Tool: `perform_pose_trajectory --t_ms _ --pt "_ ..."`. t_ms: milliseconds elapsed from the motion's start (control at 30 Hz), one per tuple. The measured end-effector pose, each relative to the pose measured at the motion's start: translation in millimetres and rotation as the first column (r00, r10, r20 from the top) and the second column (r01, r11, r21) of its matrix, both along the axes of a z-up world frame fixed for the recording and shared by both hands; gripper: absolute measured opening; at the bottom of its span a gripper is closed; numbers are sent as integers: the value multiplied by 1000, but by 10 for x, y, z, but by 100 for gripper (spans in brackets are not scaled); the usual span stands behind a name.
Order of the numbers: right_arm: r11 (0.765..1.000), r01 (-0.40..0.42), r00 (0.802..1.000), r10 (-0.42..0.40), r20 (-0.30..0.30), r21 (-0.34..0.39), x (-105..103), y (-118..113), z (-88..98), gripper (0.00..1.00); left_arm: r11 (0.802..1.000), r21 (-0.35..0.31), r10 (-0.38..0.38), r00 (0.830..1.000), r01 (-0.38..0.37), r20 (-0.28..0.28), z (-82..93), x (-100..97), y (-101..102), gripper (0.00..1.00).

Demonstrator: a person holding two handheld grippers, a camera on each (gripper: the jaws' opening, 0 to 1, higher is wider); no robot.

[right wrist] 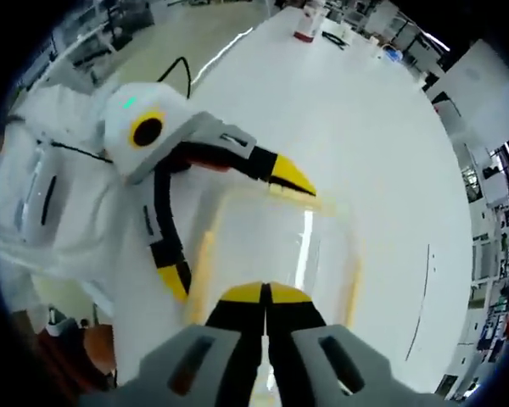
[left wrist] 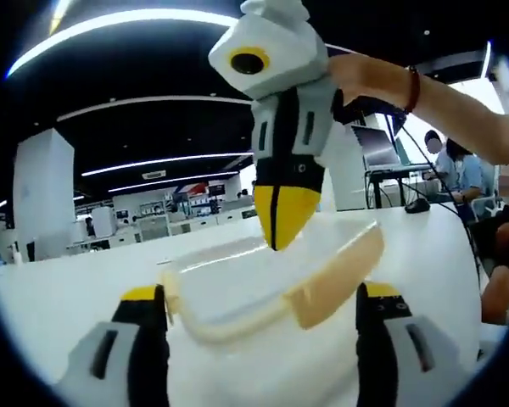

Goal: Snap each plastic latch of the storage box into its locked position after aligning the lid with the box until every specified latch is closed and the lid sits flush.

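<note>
A clear storage box [left wrist: 254, 356] with its lid [left wrist: 237, 284] on lies on the white table [left wrist: 59, 288]. A cream latch [left wrist: 339, 284] runs along its right edge. My left gripper [left wrist: 263, 318] is open, its two jaws standing wide on either side of the box's near end. My right gripper [left wrist: 280, 229] comes down from above, shut, with its yellow tip on the lid. In the right gripper view, the right gripper [right wrist: 265, 307] is shut over the box [right wrist: 322, 246], and the left gripper [right wrist: 237, 231] straddles the box's end.
A hand [left wrist: 365, 76] with a red bracelet holds the right gripper. People sit at the far right [left wrist: 462, 165] beside a laptop [left wrist: 377, 144] and a mouse [left wrist: 417, 205]. A white sleeve [right wrist: 51, 212] is at the left. Bottles [right wrist: 310, 21] stand at the table's [right wrist: 348, 110] far end.
</note>
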State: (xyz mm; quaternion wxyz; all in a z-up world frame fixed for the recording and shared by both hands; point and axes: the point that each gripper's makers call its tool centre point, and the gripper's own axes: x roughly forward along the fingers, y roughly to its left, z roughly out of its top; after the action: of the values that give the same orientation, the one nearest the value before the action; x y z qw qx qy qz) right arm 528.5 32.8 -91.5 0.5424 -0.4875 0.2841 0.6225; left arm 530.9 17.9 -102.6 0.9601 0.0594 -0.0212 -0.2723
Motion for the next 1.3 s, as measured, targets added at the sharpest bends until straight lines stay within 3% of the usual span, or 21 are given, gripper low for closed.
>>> perform_pose_trajectory --t_ms 67,233,267,333,500,633,733,800,933,1167,1300 --pt "1000 1 1000 -2 -21 -10 -3 131 19 0 999 -28 -17 1000 17 0 23 -20 -2 94" --pt "998 19 1000 -20 -7 -51 59 371 -15 0 988 -149 -48 999 47 -6 115 -38 -28 98" --pt "997 22 999 -25 -44 -68 22 373 -43 0 987 -154 -49 999 48 -6 121 -36 -21 98" --pt "995 31 999 -34 -28 -92 76 390 -115 0 987 -156 -49 999 47 -5 121 -32 -28 97" --pt "995 31 998 -35 -42 -95 57 365 -84 0 986 -160 -48 999 49 11 149 -69 -11 92" --pt "996 57 995 -63 -73 -71 74 332 -84 0 977 -188 -109 993 99 -44 67 -176 -69 100" --pt "997 59 995 -63 -78 -54 57 326 -86 0 975 -202 -106 994 96 -41 95 -226 -60 100" --pt "997 55 996 -59 -72 -52 55 330 -89 0 973 -211 -103 994 92 -42 119 -186 -60 99" --pt "997 52 997 -56 -57 -64 55 327 -93 0 985 -159 -77 995 66 -62 98 -43 -54 97" --pt "991 89 994 -95 -49 -103 55 332 -100 0 990 -138 -37 997 28 -64 110 39 -36 95" --pt "991 85 995 -89 -37 -104 43 324 -101 0 984 -175 -38 997 27 -61 142 50 -20 94"
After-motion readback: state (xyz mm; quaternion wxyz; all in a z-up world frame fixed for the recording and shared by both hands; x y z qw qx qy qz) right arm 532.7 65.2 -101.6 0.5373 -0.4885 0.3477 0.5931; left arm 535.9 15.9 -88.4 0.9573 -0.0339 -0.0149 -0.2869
